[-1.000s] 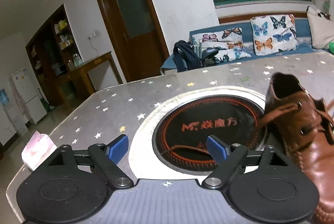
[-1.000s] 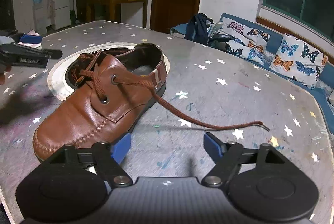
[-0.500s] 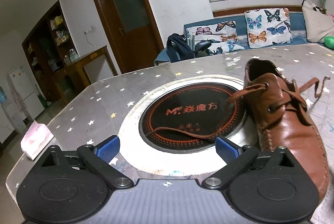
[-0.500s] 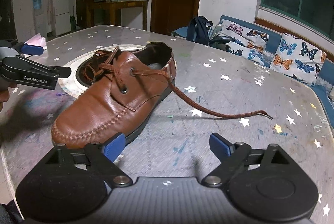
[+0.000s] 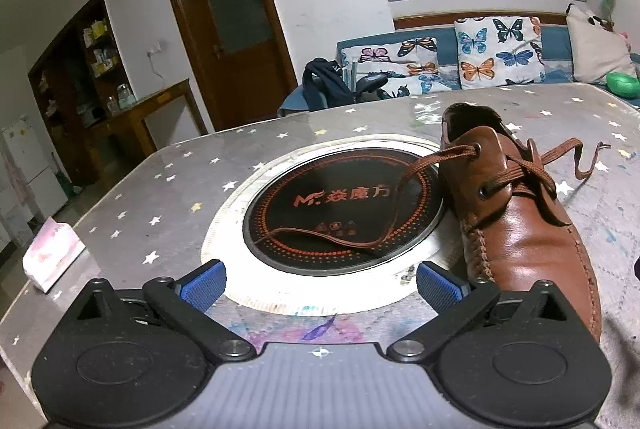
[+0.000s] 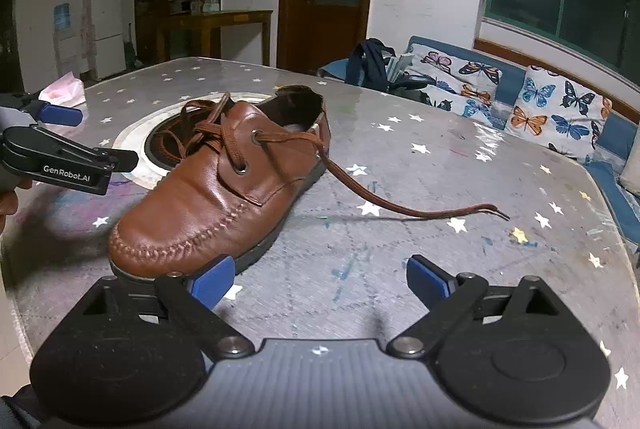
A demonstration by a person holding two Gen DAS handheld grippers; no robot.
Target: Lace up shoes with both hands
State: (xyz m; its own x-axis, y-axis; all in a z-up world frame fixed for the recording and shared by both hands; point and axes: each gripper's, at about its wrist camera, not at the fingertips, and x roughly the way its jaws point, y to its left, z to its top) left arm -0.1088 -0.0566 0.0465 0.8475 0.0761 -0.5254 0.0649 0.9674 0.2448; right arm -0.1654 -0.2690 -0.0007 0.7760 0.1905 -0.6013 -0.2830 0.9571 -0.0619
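A brown leather shoe point(image 5: 516, 229) lies on the star-patterned table point(image 6: 400, 169), toe toward me. One brown lace end point(image 5: 340, 241) curls loose over the black round cooker plate point(image 5: 320, 205). The other lace end point(image 6: 400, 205) trails across the table to the right. My left gripper point(image 5: 320, 287) hovers before the plate, left of the shoe's toe, jaws opening with nothing between them. My right gripper point(image 6: 320, 280) hangs just right of the toe point(image 6: 160, 241), jaws opening and empty. The left gripper's fingers point(image 6: 72, 169) show at the left edge of the right wrist view.
A pink-and-white tissue pack point(image 5: 52, 253) lies near the table's left corner. Behind the table stand a blue sofa with butterfly cushions point(image 5: 496, 53) and a dark backpack point(image 5: 324, 85). The table edge runs close below both grippers.
Both grippers' jaws have spread wider. Both have drawn back from the shoe, so more of it and of the table shows. The laces lie as before.
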